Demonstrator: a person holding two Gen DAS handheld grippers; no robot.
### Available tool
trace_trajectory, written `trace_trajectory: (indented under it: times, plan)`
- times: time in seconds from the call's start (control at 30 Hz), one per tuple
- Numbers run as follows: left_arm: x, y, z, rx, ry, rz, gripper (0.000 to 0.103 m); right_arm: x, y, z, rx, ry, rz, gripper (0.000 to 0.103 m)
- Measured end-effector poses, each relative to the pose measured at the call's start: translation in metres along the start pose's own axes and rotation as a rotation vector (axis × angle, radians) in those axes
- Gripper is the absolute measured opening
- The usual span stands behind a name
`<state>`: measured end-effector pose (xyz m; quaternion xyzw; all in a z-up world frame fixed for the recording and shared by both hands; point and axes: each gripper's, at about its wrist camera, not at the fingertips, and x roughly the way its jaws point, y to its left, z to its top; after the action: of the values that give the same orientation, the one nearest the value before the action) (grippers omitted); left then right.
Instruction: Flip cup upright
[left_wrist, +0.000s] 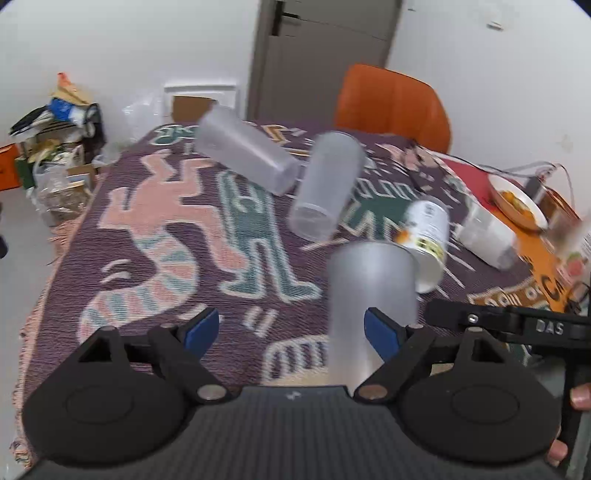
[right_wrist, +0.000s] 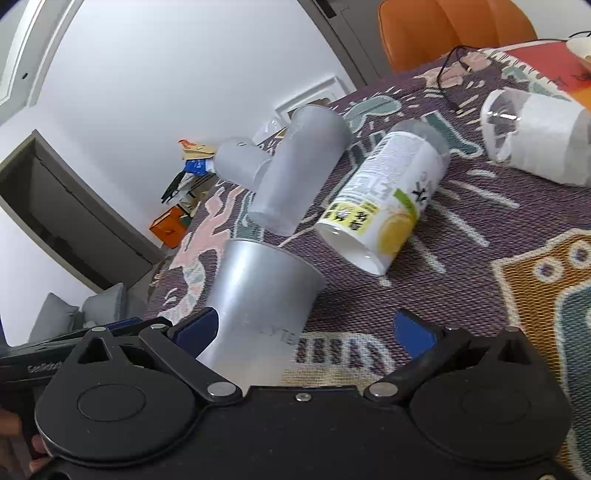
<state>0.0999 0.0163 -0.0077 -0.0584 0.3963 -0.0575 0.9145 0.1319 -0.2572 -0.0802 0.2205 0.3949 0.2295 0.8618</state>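
Note:
A frosted grey cup (left_wrist: 369, 295) stands mouth up on the patterned cloth, close in front of both grippers; it also shows in the right wrist view (right_wrist: 258, 306). My left gripper (left_wrist: 291, 328) is open, and the cup sits by its right blue pad (left_wrist: 380, 332). My right gripper (right_wrist: 303, 328) is open, and the cup sits by its left blue pad (right_wrist: 195, 330). Two more frosted cups (left_wrist: 328, 184) (left_wrist: 243, 149) lie on their sides farther back. A white printed cup (left_wrist: 424, 240) and a clear-and-white cup (left_wrist: 484, 232) also lie on their sides.
The patterned woven cloth (left_wrist: 166, 236) covers the table. An orange chair (left_wrist: 391, 103) stands behind it. A bowl of orange food (left_wrist: 517, 203) and a black cable (right_wrist: 450, 70) lie at the far right. Clutter (left_wrist: 55, 140) is piled beyond the table's left edge.

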Motion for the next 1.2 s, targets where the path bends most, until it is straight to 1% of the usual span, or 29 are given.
trace_trajectory:
  times: [0.07,0.2,0.33,0.43,0.7,0.9,1.1,1.17,1.2]
  plan:
    - [-0.001,0.008,0.001,-0.019,-0.006,0.014,0.085,0.005,0.002,0.001,0.010,0.015,0.011,0.103]
    - [-0.006,0.027,0.002,-0.054,-0.023,0.048,0.086,0.020,0.001,0.005,0.076,0.049,0.050,0.103]
    - [-0.007,0.045,0.001,-0.095,-0.018,0.074,0.086,0.039,0.000,0.008,0.142,0.095,0.074,0.103]
    - [-0.008,0.059,-0.001,-0.124,-0.017,0.087,0.086,0.050,0.003,0.010,0.168,0.116,0.069,0.103]
    - [-0.002,0.085,-0.004,-0.181,-0.009,0.100,0.086,0.069,0.008,0.024,0.200,0.131,0.045,0.103]
    - [0.004,0.098,-0.008,-0.216,0.005,0.102,0.086,0.078,0.014,0.030,0.202,0.130,0.007,0.103]
    - [0.006,0.106,-0.011,-0.239,0.012,0.104,0.086,0.082,0.020,0.032,0.177,0.138,-0.028,0.103]
    - [0.006,0.107,-0.012,-0.244,0.013,0.103,0.086,0.082,0.021,0.031,0.177,0.133,-0.036,0.100]
    - [0.006,0.107,-0.013,-0.245,0.015,0.102,0.086,0.081,0.021,0.031,0.176,0.131,-0.048,0.094]
